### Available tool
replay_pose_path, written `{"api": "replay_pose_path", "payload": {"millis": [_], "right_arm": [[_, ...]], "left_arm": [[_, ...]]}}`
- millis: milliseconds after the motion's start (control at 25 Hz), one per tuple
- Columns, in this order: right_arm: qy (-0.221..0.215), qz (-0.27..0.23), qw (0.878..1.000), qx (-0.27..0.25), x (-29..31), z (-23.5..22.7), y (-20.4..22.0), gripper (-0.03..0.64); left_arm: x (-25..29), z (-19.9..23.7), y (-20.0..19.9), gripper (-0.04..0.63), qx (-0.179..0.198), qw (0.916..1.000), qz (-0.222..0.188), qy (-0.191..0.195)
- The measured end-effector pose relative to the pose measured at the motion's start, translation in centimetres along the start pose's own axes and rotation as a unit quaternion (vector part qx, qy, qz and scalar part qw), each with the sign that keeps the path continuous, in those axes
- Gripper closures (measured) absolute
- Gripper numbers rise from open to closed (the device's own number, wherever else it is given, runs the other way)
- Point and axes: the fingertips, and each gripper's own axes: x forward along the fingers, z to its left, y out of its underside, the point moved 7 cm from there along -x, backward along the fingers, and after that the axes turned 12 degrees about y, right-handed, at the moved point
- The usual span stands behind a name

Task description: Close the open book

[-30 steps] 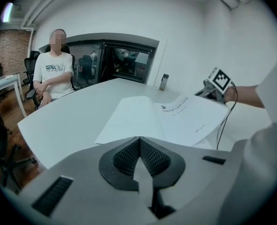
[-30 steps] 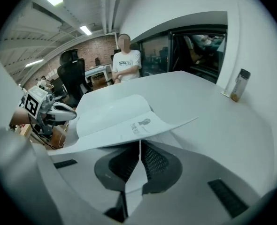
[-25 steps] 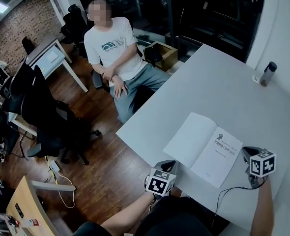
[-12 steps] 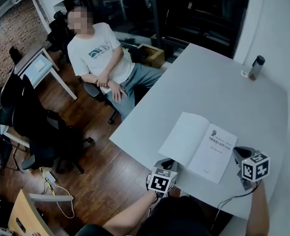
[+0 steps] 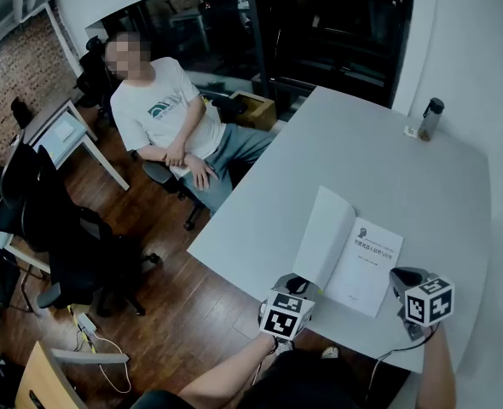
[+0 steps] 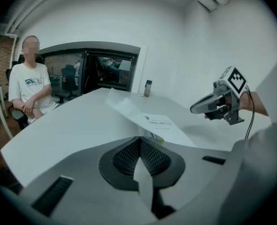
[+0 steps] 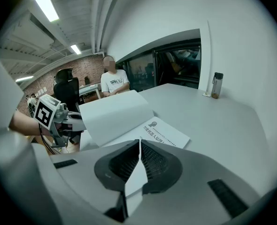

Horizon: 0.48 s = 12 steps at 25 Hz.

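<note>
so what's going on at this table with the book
A person with a gripper in each hand is closing an open book on the table. The left gripper pinches the left leaf, which stands tilted up off the table. The right gripper, fingers shut and empty, sits by the book's right edge.

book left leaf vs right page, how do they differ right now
The left leaf is raised at a tilt off the table; the right page lies flat on it.
The left leaf shows blank; the right page carries print.
The left gripper is shut on the left leaf; the right gripper, shut and empty, is beside the right page.
Both are white, joined at the spine.
</note>
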Motion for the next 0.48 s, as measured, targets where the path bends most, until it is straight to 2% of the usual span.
{"api": "replay_pose_path", "payload": {"millis": [200, 480], "right_arm": [[-0.014, -0.014, 1.000, 0.015, -0.7, -0.3, 0.9, 0.600], [-0.025, -0.018, 0.999, 0.033, -1.7, -1.3, 2.9, 0.600]], "left_arm": [[0.8, -2.9, -1.9, 0.591, 0.020, 0.9997, -0.011, 0.012], [2.9, -6.5, -2.2, 0.591, 0.033, 0.9991, -0.003, 0.028]]}}
